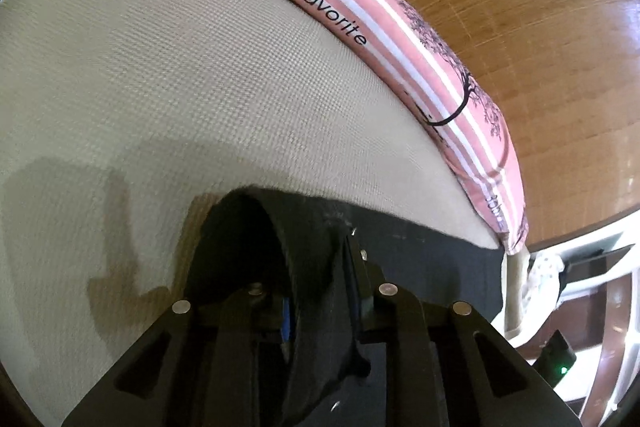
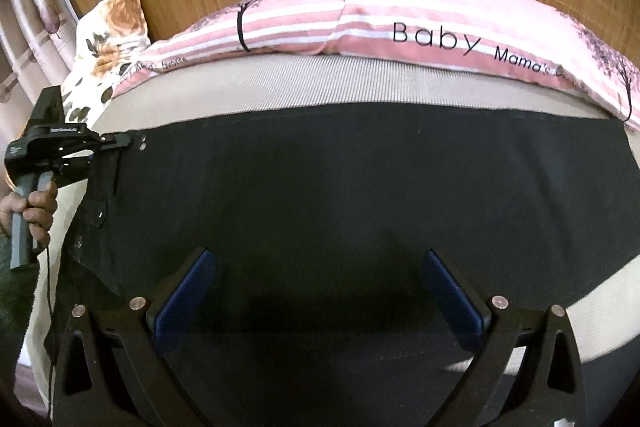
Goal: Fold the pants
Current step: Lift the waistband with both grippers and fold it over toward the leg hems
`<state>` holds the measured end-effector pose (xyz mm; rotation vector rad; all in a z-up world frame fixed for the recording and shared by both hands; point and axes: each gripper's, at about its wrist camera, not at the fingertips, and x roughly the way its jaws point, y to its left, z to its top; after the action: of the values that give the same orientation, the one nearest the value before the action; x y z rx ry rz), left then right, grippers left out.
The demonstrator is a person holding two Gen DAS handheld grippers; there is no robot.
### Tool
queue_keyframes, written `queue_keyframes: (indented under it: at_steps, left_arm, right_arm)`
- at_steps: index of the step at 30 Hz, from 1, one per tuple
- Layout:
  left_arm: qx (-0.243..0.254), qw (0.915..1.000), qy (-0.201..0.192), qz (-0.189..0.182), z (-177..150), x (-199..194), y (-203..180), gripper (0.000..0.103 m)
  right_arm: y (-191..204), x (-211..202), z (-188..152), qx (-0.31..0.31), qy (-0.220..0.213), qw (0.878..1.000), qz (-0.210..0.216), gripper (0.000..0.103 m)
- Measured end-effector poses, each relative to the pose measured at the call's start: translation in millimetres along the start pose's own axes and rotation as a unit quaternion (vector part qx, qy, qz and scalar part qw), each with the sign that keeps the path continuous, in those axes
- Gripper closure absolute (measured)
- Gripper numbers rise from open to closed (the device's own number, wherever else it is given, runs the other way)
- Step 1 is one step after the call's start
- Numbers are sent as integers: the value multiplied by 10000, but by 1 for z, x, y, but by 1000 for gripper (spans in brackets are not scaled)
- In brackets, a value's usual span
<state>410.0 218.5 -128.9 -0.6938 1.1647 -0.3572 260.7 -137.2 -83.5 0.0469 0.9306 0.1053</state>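
Left gripper (image 1: 320, 267) pinches pants (image 2: 360, 187), hiding its fingertips; right gripper (image 2: 316, 291) spread.

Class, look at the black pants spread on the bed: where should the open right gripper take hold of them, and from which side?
Judging by their pose, the right gripper should grip the black pants at the near edge beneath it, coming from above, one finger slid under. The cloth lies flat on the beige bed cover, so only edges offer purchase. The left gripper already pinches the far left corner.

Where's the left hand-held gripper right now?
In the right wrist view, the left hand-held gripper sits far left, shut on the top-left corner of the black pants, beside the floral pillow.
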Motion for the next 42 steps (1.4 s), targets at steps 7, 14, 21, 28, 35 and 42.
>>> queue_keyframes:
  at_steps: [7,14,21,28,35,42]
  left_arm:
    - [0,9994,-333,-53,-4,0,-5,93]
    - [588,9921,-1006,-455,-22,-39,-40,95]
    - [1049,9807,-1389,-893,-41,-68,-63,95]
    - [1210,9765,-1525,-927,-50,-87,-69,95]
    - [1113,9782,-1536,-843,-50,-86,-70,95]
    - [1105,9799,-1533,-640,-47,-83,-72,95]
  right_arm:
    - [-10,7,22,-287,-15,9994,210,0]
    - [-22,30,59,-1337,378,9886,573,0]
    - [-29,57,109,-2272,849,9620,1255,11]
    - [-24,84,157,-2810,1514,9212,2226,15]
    - [-21,114,168,-2907,2276,8761,3101,38]
    - [-36,121,166,-3079,2511,8635,3106,51]
